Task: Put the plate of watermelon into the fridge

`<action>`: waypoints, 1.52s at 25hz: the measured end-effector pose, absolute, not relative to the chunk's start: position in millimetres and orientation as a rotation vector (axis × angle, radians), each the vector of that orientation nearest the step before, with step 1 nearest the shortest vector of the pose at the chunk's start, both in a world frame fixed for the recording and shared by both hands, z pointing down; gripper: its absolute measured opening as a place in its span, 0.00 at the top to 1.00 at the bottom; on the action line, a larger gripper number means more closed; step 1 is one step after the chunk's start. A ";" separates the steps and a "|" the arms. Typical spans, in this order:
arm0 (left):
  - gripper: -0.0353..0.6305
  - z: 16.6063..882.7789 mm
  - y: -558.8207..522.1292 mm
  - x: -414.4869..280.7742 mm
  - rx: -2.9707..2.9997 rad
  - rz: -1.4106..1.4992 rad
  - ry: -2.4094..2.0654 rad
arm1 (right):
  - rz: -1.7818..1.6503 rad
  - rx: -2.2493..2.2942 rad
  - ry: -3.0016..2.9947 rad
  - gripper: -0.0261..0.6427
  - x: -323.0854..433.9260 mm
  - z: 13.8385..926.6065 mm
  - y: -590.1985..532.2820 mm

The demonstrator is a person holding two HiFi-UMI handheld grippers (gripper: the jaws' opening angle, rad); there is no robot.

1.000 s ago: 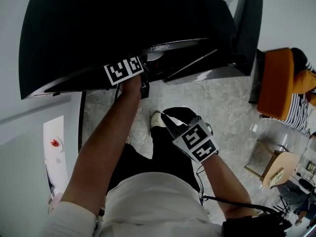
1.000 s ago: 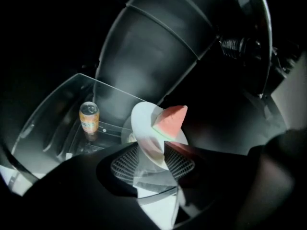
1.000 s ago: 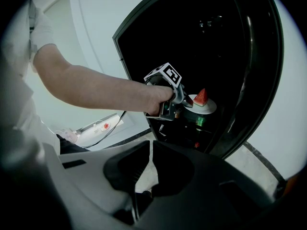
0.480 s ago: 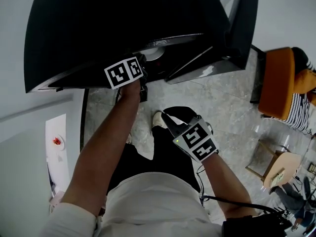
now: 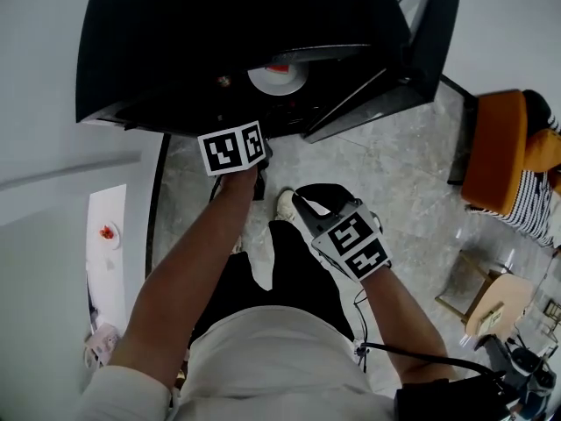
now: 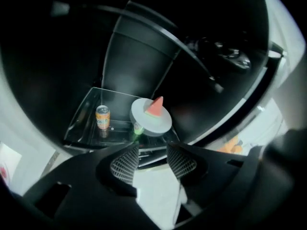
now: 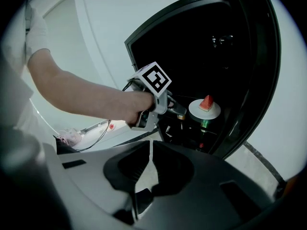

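The white plate [image 6: 151, 117] with a red watermelon wedge [image 6: 155, 107] rests inside the dark fridge [image 5: 219, 33], on top of a green-capped container [image 6: 137, 128]. In the head view the plate [image 5: 279, 77] shows just inside the opening. My left gripper [image 6: 152, 152] is open and empty, a short way back from the plate. Its marker cube [image 5: 232, 147] hangs below the fridge's front edge. My right gripper [image 7: 151, 153] is held low by my legs, jaws together and empty. From there I see the left gripper [image 7: 180, 110] beside the plate [image 7: 205, 109].
An orange can [image 6: 102, 117] stands on the glass shelf left of the plate. The fridge door [image 5: 429, 42] hangs open at the right. An orange chair [image 5: 495, 147], a seated person [image 5: 535, 209] and a small wooden table [image 5: 495, 301] are to the right. A white counter [image 5: 107, 261] runs along the left.
My left gripper has let go of the plate and drawn back out of the fridge toward me. The plate now sits uncovered inside. The right gripper has barely moved.
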State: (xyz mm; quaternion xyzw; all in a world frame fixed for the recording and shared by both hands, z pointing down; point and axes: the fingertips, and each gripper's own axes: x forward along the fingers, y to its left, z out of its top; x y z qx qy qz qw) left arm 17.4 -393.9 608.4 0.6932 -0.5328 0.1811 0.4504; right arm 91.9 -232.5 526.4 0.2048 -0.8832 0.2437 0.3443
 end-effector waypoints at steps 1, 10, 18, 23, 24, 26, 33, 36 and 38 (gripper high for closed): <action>0.66 604.8 -386.2 17.5 1.726 0.460 -1.312 | 0.628 0.535 -2.294 0.91 91.6 525.3 -229.4; 0.66 568.5 -297.7 9.6 1.861 0.619 -1.235 | 0.579 0.627 -2.282 0.92 78.7 505.9 -177.3; 0.67 521.1 -183.7 -30.3 1.998 0.623 -1.096 | 0.560 0.689 -2.282 0.91 22.7 482.0 -90.8; 0.70 491.4 -102.4 -58.1 2.087 0.618 -0.996 | 0.542 0.748 -2.286 0.92 0.2 464.7 -24.4; 0.70 486.8 -88.0 -62.8 2.103 0.622 -0.972 | 0.545 0.764 -2.288 0.92 -2.5 460.8 -12.7; 0.71 477.5 -60.6 -70.8 2.138 0.634 -0.932 | 0.552 0.790 -2.294 0.92 -6.8 451.8 10.0; 0.77 441.3 13.3 -85.9 2.238 0.638 -0.871 | 0.523 0.795 -2.320 0.92 -9.9 422.0 72.4; 0.79 432.9 35.6 -86.2 2.258 0.641 -0.873 | 0.509 0.773 -2.336 0.92 -5.4 415.7 88.0; 0.79 428.9 50.8 -83.8 2.261 0.643 -0.876 | 0.501 0.761 -2.347 0.92 0.4 411.0 96.7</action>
